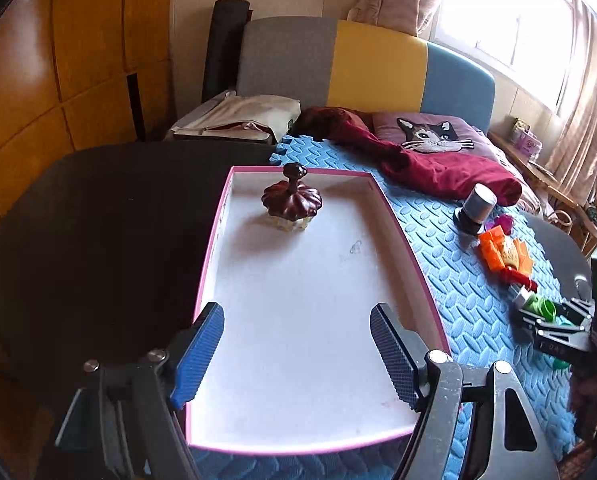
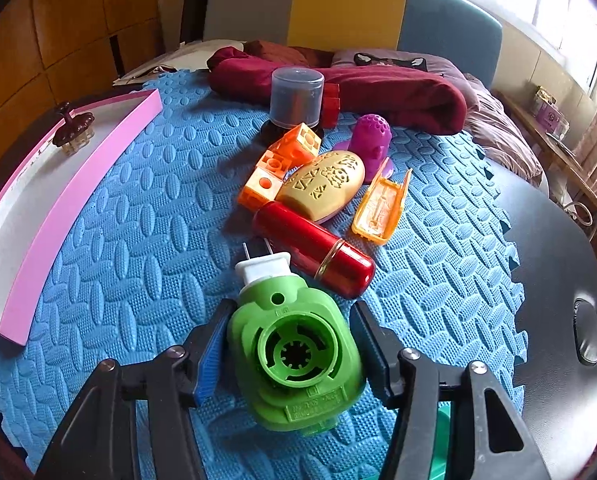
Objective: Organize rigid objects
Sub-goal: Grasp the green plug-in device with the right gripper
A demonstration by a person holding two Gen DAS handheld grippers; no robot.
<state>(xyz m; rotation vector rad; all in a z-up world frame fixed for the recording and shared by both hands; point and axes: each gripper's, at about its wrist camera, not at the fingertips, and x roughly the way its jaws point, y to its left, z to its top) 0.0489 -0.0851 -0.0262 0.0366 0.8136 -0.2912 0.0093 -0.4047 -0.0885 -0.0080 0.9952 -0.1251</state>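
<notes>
A pink-rimmed white tray (image 1: pixel 414 264) lies on the blue foam mat and holds one dark red lidded jar (image 1: pixel 292 204); both also show in the right wrist view, tray (image 2: pixel 78 184), jar (image 2: pixel 74 130). My left gripper (image 1: pixel 296 354) is open and empty above the tray's near end. My right gripper (image 2: pixel 292 344) has its jaws around a green plug-in device (image 2: pixel 298 356) with a white plug, touching its sides. Beyond it lie a red cylinder (image 2: pixel 314 248), a cream oval case (image 2: pixel 326 186), orange blocks (image 2: pixel 282 164), an orange case (image 2: pixel 382 208), a purple piece (image 2: pixel 372 142) and a grey capped container (image 2: pixel 296 96).
A dark red cloth (image 2: pixel 378 88) and a cat pillow (image 1: pixel 432 134) lie at the mat's far edge. The black table (image 2: pixel 554 280) extends right of the mat (image 2: pixel 146 240) and left of the tray (image 1: pixel 98 220). The right gripper shows in the left wrist view (image 1: pixel 558 320).
</notes>
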